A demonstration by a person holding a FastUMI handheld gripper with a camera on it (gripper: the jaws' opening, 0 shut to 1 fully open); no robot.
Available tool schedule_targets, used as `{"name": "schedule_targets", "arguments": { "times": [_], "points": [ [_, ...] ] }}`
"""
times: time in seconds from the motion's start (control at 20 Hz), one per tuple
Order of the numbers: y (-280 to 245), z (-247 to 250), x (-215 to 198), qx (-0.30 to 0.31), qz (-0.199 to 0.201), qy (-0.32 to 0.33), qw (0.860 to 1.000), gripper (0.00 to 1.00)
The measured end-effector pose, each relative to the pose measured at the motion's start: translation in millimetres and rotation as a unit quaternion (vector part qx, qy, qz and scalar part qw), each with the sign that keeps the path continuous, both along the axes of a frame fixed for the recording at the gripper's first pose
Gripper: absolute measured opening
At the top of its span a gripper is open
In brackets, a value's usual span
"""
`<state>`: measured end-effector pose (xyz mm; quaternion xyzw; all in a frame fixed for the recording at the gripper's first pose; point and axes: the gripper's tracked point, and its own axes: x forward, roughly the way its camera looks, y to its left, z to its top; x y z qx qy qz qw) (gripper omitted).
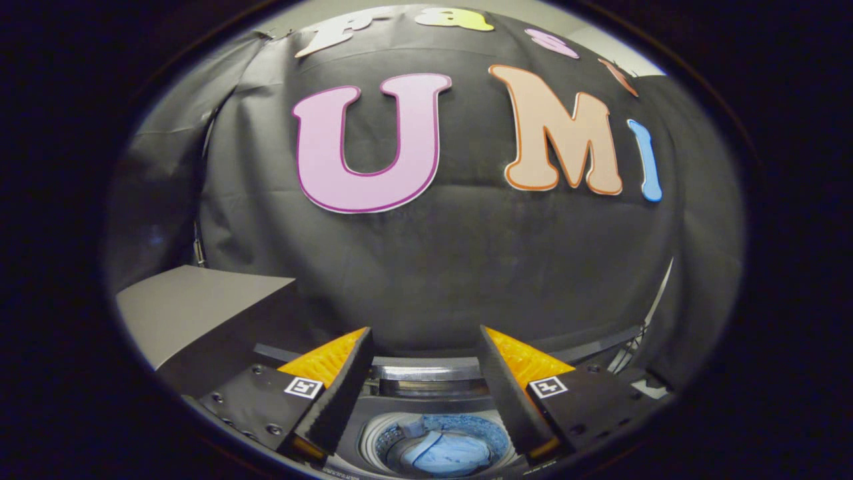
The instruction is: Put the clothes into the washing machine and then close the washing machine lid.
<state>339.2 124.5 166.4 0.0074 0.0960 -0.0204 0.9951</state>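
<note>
Clothes: a light blue garment (445, 451) lies bunched at the bottom of the washing machine's drum, below and between the tool's fingers, at about 6 o'clock from the midpoint between them.
Washing machine: a top-loading washing machine (426, 387) sits low in the scene with its round drum (494, 433) open to view; the drum's inner wall looks pale with a blue speckled band at 3 o'clock of the garment.
Lid: a shiny raised strip (426, 371) runs across the back of the machine's opening, at 12 o'clock of the drum; whether this is the lid I cannot tell.
Tool: the tool (426, 347) hangs over the machine, its two fingers spread well apart, released, with nothing between them; each finger carries a small square marker.
Side surface: a flat grey panel (193, 307) lies at 9 o'clock of the fingers.
Backdrop: the booth's black cloth wall (466, 267) stands beyond the fingers, behind the machine.
</note>
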Motion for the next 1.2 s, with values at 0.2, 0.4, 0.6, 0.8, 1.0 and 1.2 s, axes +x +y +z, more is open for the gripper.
{"name": "schedule_targets", "arguments": {
  "times": [0.2, 0.4, 0.6, 0.8, 1.0, 1.2],
  "points": [
    [-9, -10, -29, 0.028, -0.003, -0.005, 1.000, 0.96],
    [-31, -7, -49, 0.035, -0.020, -0.030, 0.999, 0.96],
    [-53, -3, -77, 0.032, -0.028, -0.058, 0.997, 0.96],
    [-75, -7, -100, 0.016, -0.022, -0.084, 0.996, 0.96],
    [-97, -24, -130, 0.007, -0.023, -0.104, 0.994, 0.96],
    [-119, -51, -156, 0.011, -0.028, -0.106, 0.994, 0.96]
  ]
}}
